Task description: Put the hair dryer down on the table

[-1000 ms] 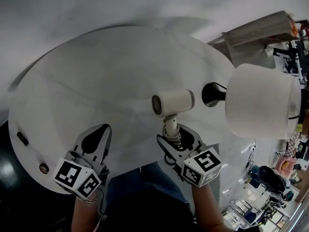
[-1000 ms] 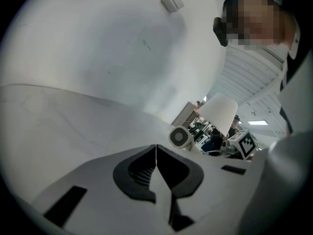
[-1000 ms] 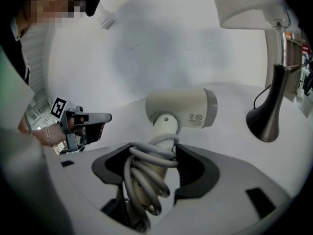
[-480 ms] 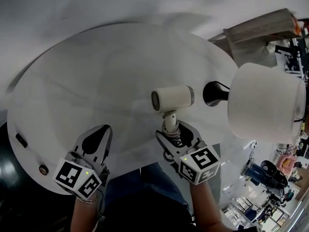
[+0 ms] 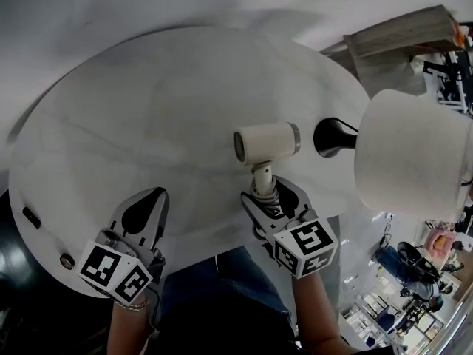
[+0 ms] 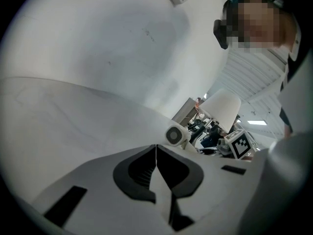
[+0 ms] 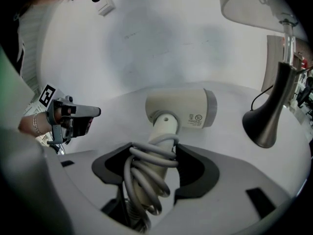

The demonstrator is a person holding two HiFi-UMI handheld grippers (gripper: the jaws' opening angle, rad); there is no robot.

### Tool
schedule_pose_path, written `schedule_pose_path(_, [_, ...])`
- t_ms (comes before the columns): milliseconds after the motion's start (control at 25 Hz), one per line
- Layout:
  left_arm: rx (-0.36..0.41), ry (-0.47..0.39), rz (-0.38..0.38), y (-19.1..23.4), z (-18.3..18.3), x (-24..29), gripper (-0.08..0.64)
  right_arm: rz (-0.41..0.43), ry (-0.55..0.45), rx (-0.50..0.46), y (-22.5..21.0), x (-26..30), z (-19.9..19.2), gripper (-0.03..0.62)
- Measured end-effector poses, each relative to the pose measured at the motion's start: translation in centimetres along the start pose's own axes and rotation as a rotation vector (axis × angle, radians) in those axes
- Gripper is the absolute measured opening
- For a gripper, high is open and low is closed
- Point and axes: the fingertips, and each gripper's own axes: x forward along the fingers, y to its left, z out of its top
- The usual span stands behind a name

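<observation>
Since a second ago the hair dryer (image 5: 267,140) has edged a little farther out over the worktop (image 5: 148,124), and the right gripper (image 5: 267,198) has gone with it. Left gripper (image 5: 144,217) has barely shifted.

Count from my end: one dryer, one lamp, two grippers, one worktop.

Right gripper: its fingers (image 7: 195,168) are clamped on the dryer's handle, part open by the handle's width. Grey cord (image 7: 146,165) is wound round that handle in several loops, caught between the fingers too.

Dryer: short matte cream cylinder, barrel lying level, round grille end toward the left gripper, silver ring at the other end. It sits over the near-middle of the worktop, just beside the lamp base (image 5: 332,137). I can't tell whether the barrel touches the surface.

Left gripper: fingers (image 6: 132,168) pressed together tip to tip, nothing between them, at the near edge, well apart from the dryer.

Worktop: round, white, smooth, faint marbling.

Lamp: white drum shade (image 5: 410,154), dark glossy flared base.
</observation>
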Motion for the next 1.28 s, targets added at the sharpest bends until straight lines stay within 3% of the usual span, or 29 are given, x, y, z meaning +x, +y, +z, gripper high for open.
schedule_pose_path(1280, [0.000, 0.025, -0.016, 0.4, -0.5, 0.8, 0.017, -0.083, 0.020, -0.073, -0.9, 1.3, -0.6, 0.285])
